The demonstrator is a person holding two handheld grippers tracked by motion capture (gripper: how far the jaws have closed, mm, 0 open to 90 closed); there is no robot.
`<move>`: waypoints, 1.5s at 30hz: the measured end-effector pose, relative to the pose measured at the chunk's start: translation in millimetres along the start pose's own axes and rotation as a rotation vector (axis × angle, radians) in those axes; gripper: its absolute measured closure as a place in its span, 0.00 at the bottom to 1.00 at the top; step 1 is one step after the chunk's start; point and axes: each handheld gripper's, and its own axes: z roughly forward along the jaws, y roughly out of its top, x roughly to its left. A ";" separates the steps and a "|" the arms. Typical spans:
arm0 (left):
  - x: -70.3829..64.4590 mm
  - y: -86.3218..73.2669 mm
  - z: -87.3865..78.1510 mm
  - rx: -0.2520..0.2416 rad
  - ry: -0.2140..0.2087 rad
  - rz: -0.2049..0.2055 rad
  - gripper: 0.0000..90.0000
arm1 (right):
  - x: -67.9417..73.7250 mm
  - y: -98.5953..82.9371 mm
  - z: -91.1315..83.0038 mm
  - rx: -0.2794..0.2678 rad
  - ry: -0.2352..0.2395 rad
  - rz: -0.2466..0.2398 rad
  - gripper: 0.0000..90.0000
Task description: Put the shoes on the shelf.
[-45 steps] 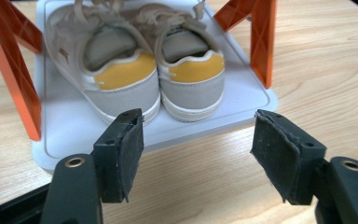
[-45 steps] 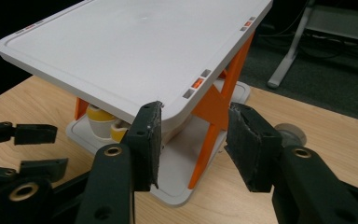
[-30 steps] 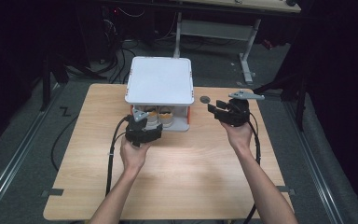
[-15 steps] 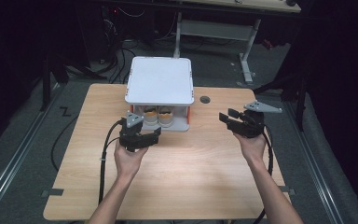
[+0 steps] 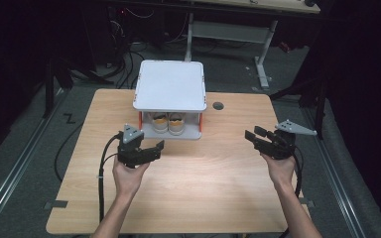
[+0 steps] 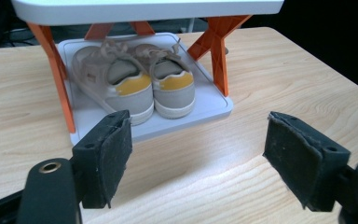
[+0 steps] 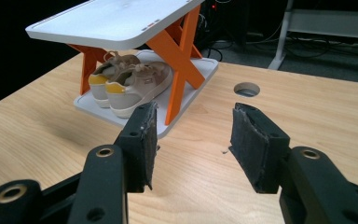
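A white two-tier shoe rack [image 5: 169, 84] with orange legs stands at the back middle of the wooden table [image 5: 193, 178]. A pair of small grey shoes with yellow heels [image 5: 168, 123] [image 6: 135, 86] [image 7: 128, 81] rests on its lower shelf [image 6: 200, 109], heels facing me. My left gripper [image 5: 151, 150] [image 6: 196, 158] is open and empty, in front of the rack's left corner. My right gripper [image 5: 254, 136] [image 7: 193, 140] is open and empty, well to the right of the rack, pointing toward it.
A round cable hole [image 5: 218, 105] [image 7: 247, 88] sits in the table right of the rack. Cables [image 5: 101, 173] trail from both grippers. Beyond the table are a desk frame [image 5: 228, 29] and floor cables. Bare tabletop lies in front of the rack.
Both grippers have drawn back from the rack toward me. The right one moved far to the right; the left one shifted left and nearer. The shoes stay on the lower shelf.
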 end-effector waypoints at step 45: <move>41.4 -65.7 3.6 0.116 0.088 -0.092 0.25 | -38.2 -97.2 -15.1 0.094 -0.115 0.104 0.53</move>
